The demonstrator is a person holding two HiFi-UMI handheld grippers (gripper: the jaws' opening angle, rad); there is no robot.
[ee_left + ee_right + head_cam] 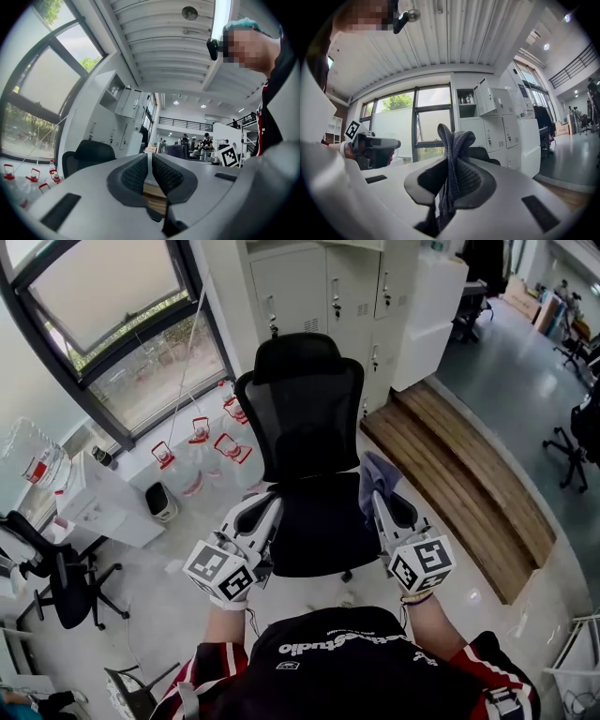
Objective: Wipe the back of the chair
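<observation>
A black mesh office chair point(305, 418) stands in front of me, its seat toward me and its headrest at the far end. My right gripper point(378, 498) hovers over the seat's right side, shut on a grey-blue cloth point(375, 477) that sticks up between its jaws point(451, 140). My left gripper point(272, 507) is held over the seat's left side with its jaws closed together and nothing between them. In the left gripper view the chair's headrest point(91, 152) shows low at the left.
White lockers point(328, 296) stand behind the chair. A low wooden platform point(459, 474) runs along the right. Clear water jugs with red handles point(202, 451) sit by the window at the left. Other black chairs point(56, 577) stand at the left and far right.
</observation>
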